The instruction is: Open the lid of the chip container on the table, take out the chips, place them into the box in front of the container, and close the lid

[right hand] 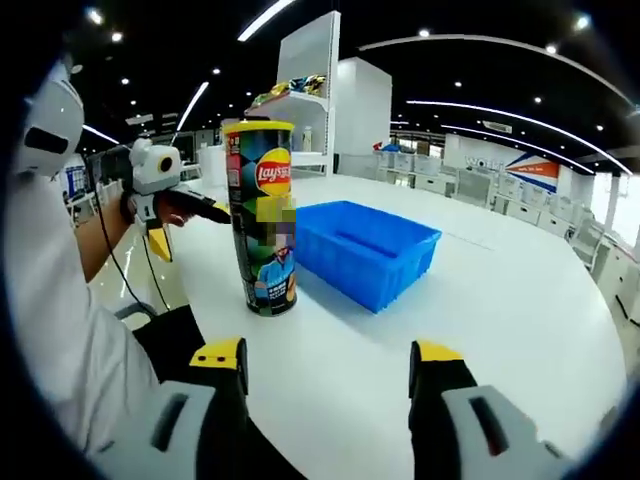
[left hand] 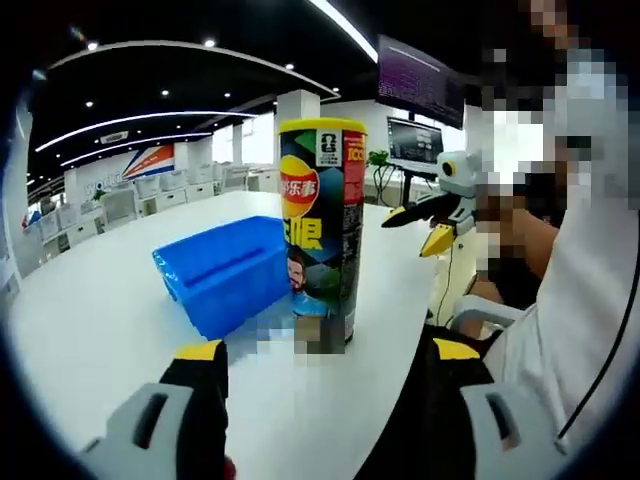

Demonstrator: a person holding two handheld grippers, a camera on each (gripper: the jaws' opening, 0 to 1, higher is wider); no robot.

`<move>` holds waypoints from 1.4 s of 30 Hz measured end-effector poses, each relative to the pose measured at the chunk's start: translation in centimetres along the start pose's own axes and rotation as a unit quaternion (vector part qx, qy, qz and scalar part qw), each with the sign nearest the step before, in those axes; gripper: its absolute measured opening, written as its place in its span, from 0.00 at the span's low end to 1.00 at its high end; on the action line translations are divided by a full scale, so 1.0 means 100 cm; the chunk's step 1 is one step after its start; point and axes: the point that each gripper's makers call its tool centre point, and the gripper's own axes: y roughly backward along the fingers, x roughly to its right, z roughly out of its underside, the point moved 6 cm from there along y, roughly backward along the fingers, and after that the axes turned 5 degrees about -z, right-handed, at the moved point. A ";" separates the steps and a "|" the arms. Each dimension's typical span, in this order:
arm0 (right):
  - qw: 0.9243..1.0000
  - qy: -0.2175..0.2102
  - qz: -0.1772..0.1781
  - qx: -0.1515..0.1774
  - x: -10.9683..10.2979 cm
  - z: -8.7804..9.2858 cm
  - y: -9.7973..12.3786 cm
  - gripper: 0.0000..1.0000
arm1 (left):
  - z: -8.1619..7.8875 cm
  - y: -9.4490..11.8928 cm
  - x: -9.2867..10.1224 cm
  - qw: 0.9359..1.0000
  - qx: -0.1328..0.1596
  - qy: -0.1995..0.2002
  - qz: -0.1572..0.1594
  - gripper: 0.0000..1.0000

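My left hand-held gripper [left hand: 325, 365] and right hand-held gripper [right hand: 330, 365] both gape wide, holding nothing. Ahead of each, the chip container [left hand: 321, 235] stands upright on the worktop [left hand: 90, 310], lid on, touching the blue box [left hand: 225, 275].

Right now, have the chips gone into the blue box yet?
Not yet. The chip can stands upright on the white table with its yellow lid on, and the blue box beside it looks empty. Both grippers, left and right, are open and holding nothing. Opening, emptying and closing all remain.
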 end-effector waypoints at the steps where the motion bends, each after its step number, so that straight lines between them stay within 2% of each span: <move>1: 1.000 -0.001 -0.004 0.001 -0.001 0.000 0.000 0.66 | 0.000 -0.001 0.001 1.000 0.000 0.005 0.004 0.81; 8: 1.000 0.002 0.004 -0.009 0.004 0.002 0.000 0.67 | 0.002 -0.001 0.003 1.000 -0.010 -0.017 -0.006 0.82; 10: 1.000 0.001 0.002 -0.009 0.004 0.002 0.000 0.67 | -0.003 0.002 -0.001 1.000 0.012 -0.017 -0.023 0.82; 14: 1.000 0.005 -0.003 -0.008 0.005 0.003 0.000 0.68 | -0.006 0.005 -0.007 0.999 0.028 -0.008 -0.037 0.82; 28: 1.000 0.012 0.005 -0.002 0.009 0.000 0.010 0.70 | -0.008 -0.002 -0.003 0.999 0.030 -0.012 -0.018 0.83; 35: 1.000 0.012 -0.013 0.018 0.006 -0.010 0.013 0.71 | -0.012 -0.002 0.000 0.998 0.041 -0.036 -0.011 0.83; 39: 1.000 0.019 -0.014 0.019 0.007 -0.014 0.013 0.71 | -0.013 -0.008 -0.001 0.998 0.053 -0.029 0.000 0.83; 40: 0.999 0.019 -0.014 0.022 0.007 -0.016 0.012 0.71 | -0.015 -0.010 -0.001 0.998 0.061 -0.033 0.003 0.82; 41: 0.999 0.019 -0.015 0.024 0.007 -0.017 0.012 0.71 | -0.019 -0.012 -0.003 0.995 0.085 -0.047 -0.001 0.81; 42: 0.999 0.019 -0.017 0.026 0.007 -0.018 0.011 0.71 | -0.019 -0.012 -0.002 0.995 0.086 -0.048 0.000 0.81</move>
